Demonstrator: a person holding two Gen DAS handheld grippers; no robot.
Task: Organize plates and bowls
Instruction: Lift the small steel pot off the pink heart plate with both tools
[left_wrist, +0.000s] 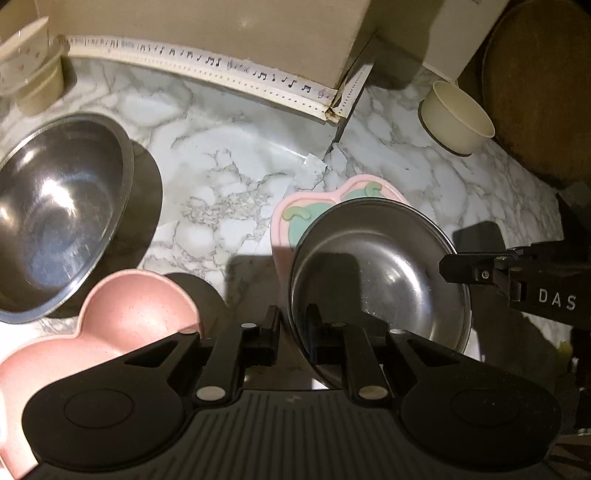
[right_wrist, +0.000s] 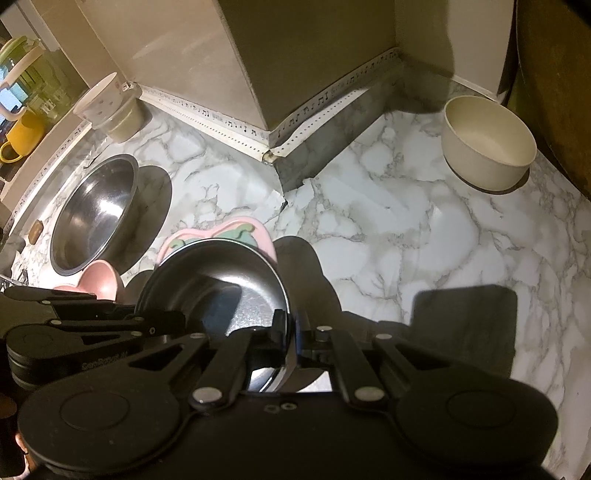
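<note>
both tongs pinch one steel plate's rim.

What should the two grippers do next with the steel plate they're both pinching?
Probably lower it onto the pink plate and let go. Left gripper and right gripper both clamp the steel plate's rim, and it already sits over the pink plate, apparently tilted, so stacking looks nearly done.

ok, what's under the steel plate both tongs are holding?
A pink plate with green shapes shows past the far rim of the steel plate. The rest of the pink plate is covered, so contact can't be judged.
</note>
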